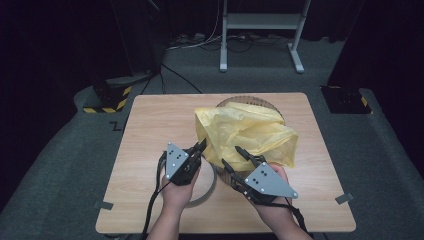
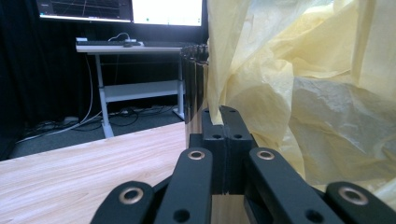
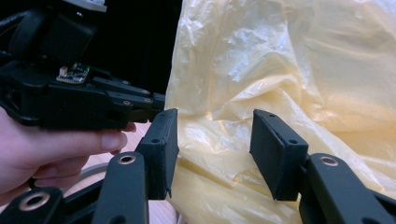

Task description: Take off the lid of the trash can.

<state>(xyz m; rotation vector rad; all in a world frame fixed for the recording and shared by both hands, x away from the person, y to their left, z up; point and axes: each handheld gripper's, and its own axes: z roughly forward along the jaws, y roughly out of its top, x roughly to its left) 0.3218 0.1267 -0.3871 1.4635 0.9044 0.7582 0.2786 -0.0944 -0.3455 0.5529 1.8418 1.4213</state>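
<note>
basket (image 1: pixel 248 100) mostly hidden under yellow bag (image 1: pixel 246 131)

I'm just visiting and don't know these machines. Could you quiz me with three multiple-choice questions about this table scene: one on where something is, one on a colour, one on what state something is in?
1. Where does the plastic bag lie?
A. draped over the round basket at the far middle of the table
B. on the floor
C. folded flat at the table's near left corner

2. What colour is the bag?
A. blue
B. yellow
C. black

3. How do the jaws of the right gripper stand?
A. shut tight
B. clamped on a cup
C. open, with bag film in front of them

Answers:
1. A, the high view shows the basket's rim peeking out behind the bag.
2. B, all three views show pale yellow film.
3. C, the right gripper view shows a wide gap between the two pads, while the left gripper has its jaws together at the bag's edge.
</note>
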